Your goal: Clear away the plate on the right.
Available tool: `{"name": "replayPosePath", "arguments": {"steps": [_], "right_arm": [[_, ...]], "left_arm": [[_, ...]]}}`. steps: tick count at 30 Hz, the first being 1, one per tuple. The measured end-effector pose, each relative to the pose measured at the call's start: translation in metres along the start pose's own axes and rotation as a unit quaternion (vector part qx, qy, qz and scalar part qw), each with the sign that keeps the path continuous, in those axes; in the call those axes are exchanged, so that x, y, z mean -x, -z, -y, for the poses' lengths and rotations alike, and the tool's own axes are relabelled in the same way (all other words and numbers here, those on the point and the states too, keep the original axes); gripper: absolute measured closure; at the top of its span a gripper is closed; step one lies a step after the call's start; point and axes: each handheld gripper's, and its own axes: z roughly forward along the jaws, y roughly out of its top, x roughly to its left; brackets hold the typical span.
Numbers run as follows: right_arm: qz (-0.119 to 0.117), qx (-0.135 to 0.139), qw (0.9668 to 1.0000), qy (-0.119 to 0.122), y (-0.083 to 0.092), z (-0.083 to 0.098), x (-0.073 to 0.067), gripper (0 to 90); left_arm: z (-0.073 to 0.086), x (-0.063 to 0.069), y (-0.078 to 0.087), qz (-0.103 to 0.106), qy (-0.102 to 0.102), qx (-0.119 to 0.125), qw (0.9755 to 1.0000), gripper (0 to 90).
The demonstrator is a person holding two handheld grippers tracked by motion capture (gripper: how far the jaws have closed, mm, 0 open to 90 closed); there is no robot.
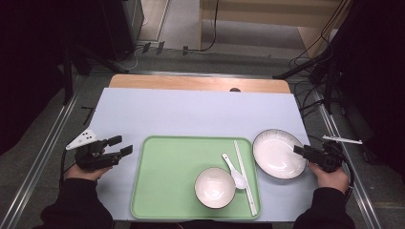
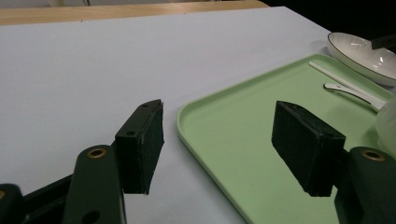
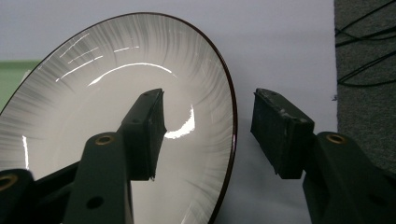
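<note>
While our right gripper (image 1: 300,150) straddles the near rim of the shallow white dark-rimmed ceramic plate (image 1: 278,153), jaws parted and not pressing it, the plate sits on the pale table (image 1: 191,112) just right of the green plastic tray (image 1: 165,179); our left gripper (image 1: 122,145) straddles the tray's left edge, open, holding nothing.

Off to the side of your work

You have a small bowl (image 1: 215,187), a spoon (image 1: 234,171) and chopsticks (image 1: 245,175) lying together at the tray's right end, on the white desk (image 1: 191,112), with cables (image 1: 317,71) on the floor beyond.
</note>
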Motion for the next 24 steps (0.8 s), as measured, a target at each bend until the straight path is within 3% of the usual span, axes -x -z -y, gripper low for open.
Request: {"name": "replayPosePath", "arguments": {"steps": [3, 7, 12, 16, 18, 21, 24], "right_arm": [[-0.014, -0.008, 0.9999, -0.005, -0.006, 0.000, 0.003, 48.3], [-0.018, -0.026, 0.9994, 0.011, -0.014, 0.000, 0.001, 53.1], [-0.004, -0.021, 0.9998, 0.004, -0.017, 0.000, 0.000, 66.1], [-0.017, -0.020, 0.9994, -0.022, -0.016, -0.001, 0.006, 73.3], [-0.034, -0.029, 0.9979, -0.047, -0.016, -0.004, 0.011, 77.1], [-0.043, -0.035, 0.9969, -0.056, -0.015, -0.006, 0.014, 79.6], [-0.058, -0.044, 0.9936, -0.086, -0.012, -0.006, 0.018, 82.5]], "left_arm": [[-0.001, 0.000, 0.001, 0.003, 0.005, 0.005, 1.0000, 37.7], [0.000, 0.002, 0.000, -0.006, -0.001, 0.009, 0.9999, 37.8], [-0.001, 0.001, 0.000, -0.005, 0.006, 0.015, 0.9999, 38.9], [-0.001, 0.001, -0.002, 0.002, 0.014, 0.007, 0.9999, 38.3], [-0.001, 0.002, -0.002, 0.001, 0.016, 0.004, 0.9999, 37.2], [-0.002, 0.001, -0.002, 0.005, 0.019, 0.004, 0.9998, 37.2], [-0.001, 0.001, -0.003, 0.013, 0.021, 0.001, 0.9997, 36.7]]}}
